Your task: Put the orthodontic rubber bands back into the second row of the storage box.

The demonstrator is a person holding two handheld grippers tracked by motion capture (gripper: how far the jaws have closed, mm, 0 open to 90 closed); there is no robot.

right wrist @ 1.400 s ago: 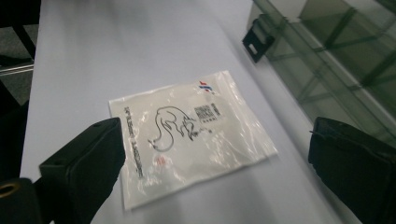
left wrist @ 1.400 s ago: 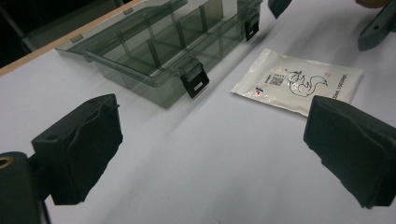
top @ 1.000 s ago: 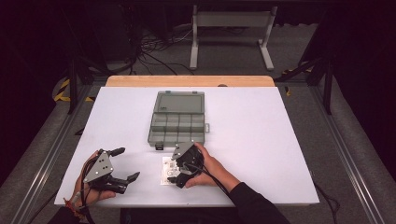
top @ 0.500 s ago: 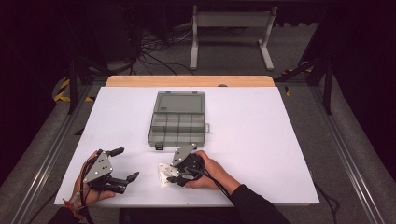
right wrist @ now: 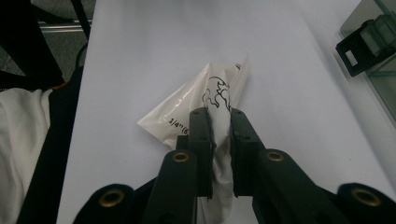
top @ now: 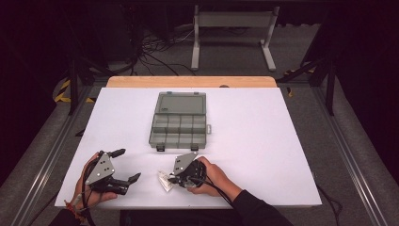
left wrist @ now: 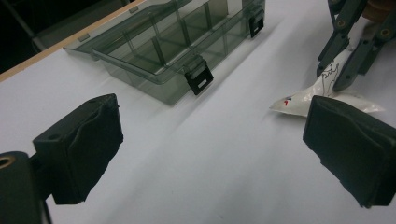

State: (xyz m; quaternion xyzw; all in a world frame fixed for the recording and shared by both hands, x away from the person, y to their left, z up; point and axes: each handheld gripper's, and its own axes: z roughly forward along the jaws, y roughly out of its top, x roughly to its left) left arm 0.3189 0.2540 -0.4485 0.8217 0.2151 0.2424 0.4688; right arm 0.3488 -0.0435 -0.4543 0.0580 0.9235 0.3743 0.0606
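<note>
A small white plastic bag (right wrist: 201, 107) with black print lies on the white table (top: 259, 141) near its front edge. My right gripper (right wrist: 219, 121) has just been closing its jaws, and they now pinch the bag's end between the pads. In the high view the right gripper (top: 175, 179) lies low on the table with the bag (top: 165, 180) poking out to its left. My left gripper (top: 129, 165) rests at the front left, jaws wide open with nothing between them. In the left gripper view, the open left gripper (left wrist: 215, 140) faces the bag (left wrist: 303, 100) and the right gripper (left wrist: 332, 77).
An open, clear grey compartment box (top: 181, 125) sits mid-table, lid folded back, its black latches facing me. The box (left wrist: 173, 46) lies just beyond the left gripper, and a latch (right wrist: 362, 49) shows at the right gripper view's right edge. A metal stand is behind the table.
The right gripper's jaws went from wide open to pinched on the white bag, and the hand shifted slightly toward the front edge. The left gripper stayed still.
</note>
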